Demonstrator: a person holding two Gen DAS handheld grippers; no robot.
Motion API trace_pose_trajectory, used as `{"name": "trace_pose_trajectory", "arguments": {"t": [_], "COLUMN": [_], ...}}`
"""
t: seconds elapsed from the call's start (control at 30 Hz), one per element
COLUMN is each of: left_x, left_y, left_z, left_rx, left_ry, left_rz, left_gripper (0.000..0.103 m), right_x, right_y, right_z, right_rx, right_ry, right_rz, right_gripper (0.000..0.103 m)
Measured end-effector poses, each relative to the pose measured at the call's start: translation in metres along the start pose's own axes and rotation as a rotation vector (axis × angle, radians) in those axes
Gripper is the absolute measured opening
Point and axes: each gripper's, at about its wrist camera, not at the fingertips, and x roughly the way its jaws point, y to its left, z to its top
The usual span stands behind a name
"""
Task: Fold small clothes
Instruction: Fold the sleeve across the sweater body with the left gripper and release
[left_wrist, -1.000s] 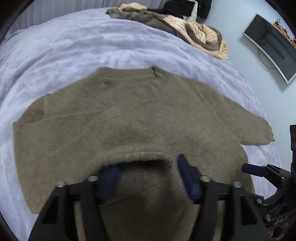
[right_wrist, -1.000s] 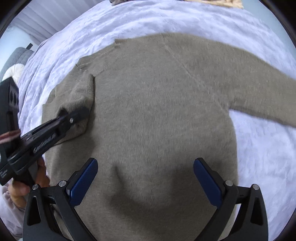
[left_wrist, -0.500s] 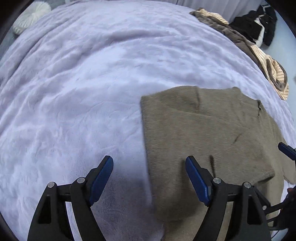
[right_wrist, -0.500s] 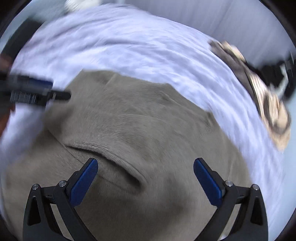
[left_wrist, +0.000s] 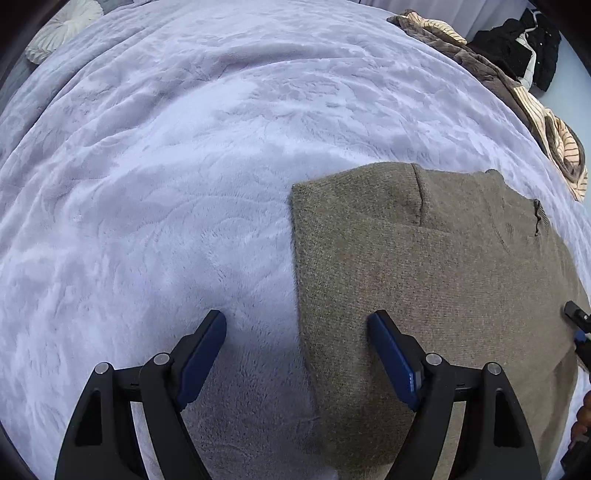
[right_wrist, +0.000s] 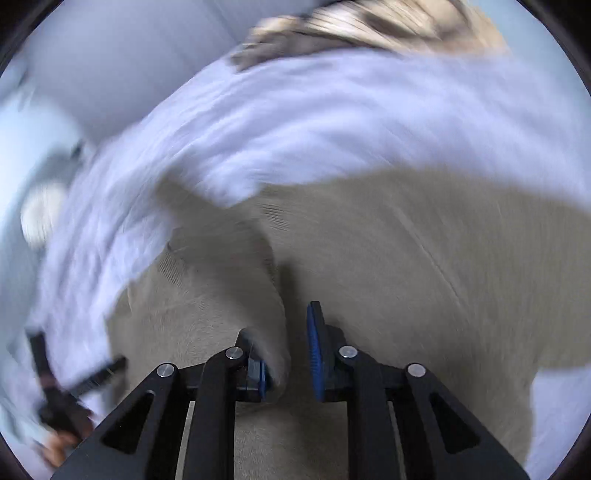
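Note:
An olive-brown knit sweater lies on the lilac bed cover, its left sleeve folded in so the left side forms a straight edge. My left gripper is open and empty, low over that folded edge, one finger over the cover and one over the sweater. In the blurred right wrist view my right gripper is nearly shut on a raised fold of the sweater. The left gripper shows there at the lower left.
A heap of brown and striped clothes and a black garment lie at the bed's far right edge. A round white cushion sits at the far left corner. Pale wall lies beyond the bed.
My left gripper let go of the sleeve it had folded in and moved left to the sweater's edge. My right gripper swung across and closed from wide open onto a sweater fold.

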Motion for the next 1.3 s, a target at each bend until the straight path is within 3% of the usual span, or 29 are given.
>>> {"name": "trace_pose_trajectory", "arguments": {"t": [0.07, 0.13, 0.23, 0.27, 0.3, 0.33, 0.37, 0.47, 0.6, 0.7, 0.83, 0.9, 1.0, 1.07, 1.13, 1.2, 1.23, 1.27, 1.3], "left_x": [-0.002, -0.007, -0.017, -0.021, -0.022, -0.025, -0.025, -0.019, -0.012, -0.018, -0.026, -0.03, -0.03, -0.021, -0.014, -0.012, -0.013, -0.017, -0.023], "left_y": [-0.002, -0.005, -0.011, -0.015, -0.022, -0.025, -0.03, -0.035, -0.032, -0.025, -0.005, 0.006, 0.015, 0.014, 0.007, -0.001, -0.004, -0.005, -0.007], "left_z": [0.0, 0.0, -0.001, 0.0, 0.003, 0.003, 0.003, -0.003, -0.013, -0.013, -0.012, -0.013, -0.019, -0.024, -0.028, -0.028, -0.027, -0.025, -0.022], "left_rx": [0.007, 0.015, 0.033, 0.044, 0.058, 0.075, 0.093, 0.138, 0.165, 0.155, 0.11, 0.06, -0.001, -0.028, -0.03, 0.002, 0.004, -0.005, 0.016], "left_ry": [0.001, 0.0, -0.018, -0.027, -0.035, -0.04, -0.042, -0.032, -0.026, -0.013, 0.003, 0.028, 0.101, 0.174, 0.208, 0.193, 0.201, 0.197, 0.176], "left_rz": [0.01, 0.005, 0.008, 0.009, 0.013, 0.021, 0.032, 0.077, 0.113, 0.128, 0.144, 0.109, -0.009, -0.133, -0.179, -0.183, -0.218, -0.252, -0.243], "left_gripper": [0.081, 0.081, 0.081, 0.081, 0.081, 0.081, 0.081, 0.081, 0.081, 0.081, 0.081, 0.081, 0.081, 0.081, 0.08, 0.043, 0.016, 0.009, 0.009], "right_x": [0.0, -0.006, -0.005, -0.001, 0.0, -0.002, -0.009, -0.025, -0.015, -0.011, -0.026, -0.033, -0.044, -0.047, -0.042, -0.039, -0.038, -0.036, -0.036], "right_y": [-0.03, -0.042, -0.04, -0.037, -0.032, -0.024, -0.02, -0.003, -0.024, -0.044, -0.05, -0.053, -0.053, -0.05, -0.041, -0.033, -0.03, -0.026, -0.025], "right_z": [-0.003, -0.007, -0.006, -0.004, -0.002, 0.002, 0.002, 0.0, -0.005, -0.008, -0.015, -0.021, -0.031, -0.041, -0.051, -0.064, -0.07, -0.073, -0.076], "right_rx": [0.134, 0.196, 0.205, 0.202, 0.189, 0.157, 0.127, 0.013, -0.037, 0.013, 0.045, 0.071, 0.082, 0.084, 0.074, 0.044, 0.028, 0.023, 0.025], "right_ry": [0.006, -0.018, -0.012, -0.003, -0.003, -0.005, -0.017, -0.054, -0.009, 0.009, 0.0, 0.018, 0.031, 0.055, 0.096, 0.123, 0.131, 0.135, 0.136], "right_rz": [0.064, 0.12, 0.11, 0.101, 0.088, 0.065, 0.06, 0.017, -0.121, -0.083, -0.099, -0.077, -0.043, -0.007, 0.042, 0.044, 0.04, 0.038, 0.043], "right_gripper": [0.051, 0.054, 0.057, 0.054, 0.029, 0.01, 0.007, 0.007, 0.007, 0.008, 0.021, 0.03, 0.047, 0.048, 0.048, 0.048, 0.048, 0.048, 0.048]}}
